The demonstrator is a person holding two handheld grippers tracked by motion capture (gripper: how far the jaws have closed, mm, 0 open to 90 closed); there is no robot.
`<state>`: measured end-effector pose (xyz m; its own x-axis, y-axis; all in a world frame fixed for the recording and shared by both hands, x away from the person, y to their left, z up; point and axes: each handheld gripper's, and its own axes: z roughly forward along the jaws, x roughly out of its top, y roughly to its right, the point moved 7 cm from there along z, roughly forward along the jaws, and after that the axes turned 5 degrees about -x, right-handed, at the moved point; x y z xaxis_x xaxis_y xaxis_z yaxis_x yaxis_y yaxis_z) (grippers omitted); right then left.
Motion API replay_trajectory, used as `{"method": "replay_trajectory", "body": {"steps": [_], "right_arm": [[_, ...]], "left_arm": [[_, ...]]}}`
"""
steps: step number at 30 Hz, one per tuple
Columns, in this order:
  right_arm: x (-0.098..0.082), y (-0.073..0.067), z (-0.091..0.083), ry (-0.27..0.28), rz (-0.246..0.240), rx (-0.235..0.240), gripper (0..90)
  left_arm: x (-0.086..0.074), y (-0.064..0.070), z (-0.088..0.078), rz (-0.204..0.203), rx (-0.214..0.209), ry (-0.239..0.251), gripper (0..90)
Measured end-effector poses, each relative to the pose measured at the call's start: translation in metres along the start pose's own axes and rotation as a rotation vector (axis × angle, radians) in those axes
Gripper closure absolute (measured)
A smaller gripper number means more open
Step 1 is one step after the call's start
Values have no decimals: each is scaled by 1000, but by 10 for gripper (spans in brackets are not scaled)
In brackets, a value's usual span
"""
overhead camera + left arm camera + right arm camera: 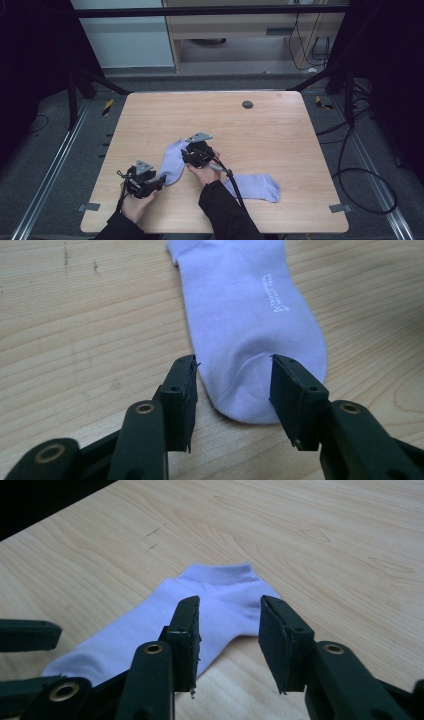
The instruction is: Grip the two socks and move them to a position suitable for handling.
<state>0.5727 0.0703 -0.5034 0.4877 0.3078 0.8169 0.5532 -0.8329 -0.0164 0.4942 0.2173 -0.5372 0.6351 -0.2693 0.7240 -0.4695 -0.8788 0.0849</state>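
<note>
On table (280,125): 2 lilac socks (172,162).

Along my right tool (227,625) I see its jaws standing apart above a lavender sock (150,625) lying flat on the wooden desk (325,540), pads clear of the fabric.

table (280,130): pale wood-grain top, smooth, low sheen, a few dark scuffs
left sock (245,315): lilac knit cloth, fine weave, matt, small white print, ribbed cuff
right sock (257,186): same lilac cloth, matt
left gripper (234,390): black plastic, matt, brass-coloured rivets; pads dull and slightly rough
right gripper (229,632): black matt plastic, brass-coloured rivets
plates on top of the grippers (199,136): grey metal, dull
sleeve (225,210): dark cloth
</note>
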Motion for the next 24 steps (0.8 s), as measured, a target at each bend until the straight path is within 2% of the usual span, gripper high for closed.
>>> {"method": "replay_trajectory", "body": {"steps": [3,6,10,13,21,24], "right_arm": [[2,3,13,-13,-8,-11,624],[0,9,27,-37,12,-21,632],[-3,17,44,-62,7,-41,639],[-6,23,55,-80,31,-49,652],[-7,24,63,-92,2,-52,696],[-9,24,65,-102,7,-49,726]], "left_arm": [[0,-2,-1,-3,9,-1,537],[-1,-3,0,-10,10,-6,547],[-1,-4,1,-9,12,-17,567],[-2,-4,1,-10,16,-22,587],[-4,-4,5,-6,19,-52,637],[-4,-5,5,-4,17,-52,649]]}}
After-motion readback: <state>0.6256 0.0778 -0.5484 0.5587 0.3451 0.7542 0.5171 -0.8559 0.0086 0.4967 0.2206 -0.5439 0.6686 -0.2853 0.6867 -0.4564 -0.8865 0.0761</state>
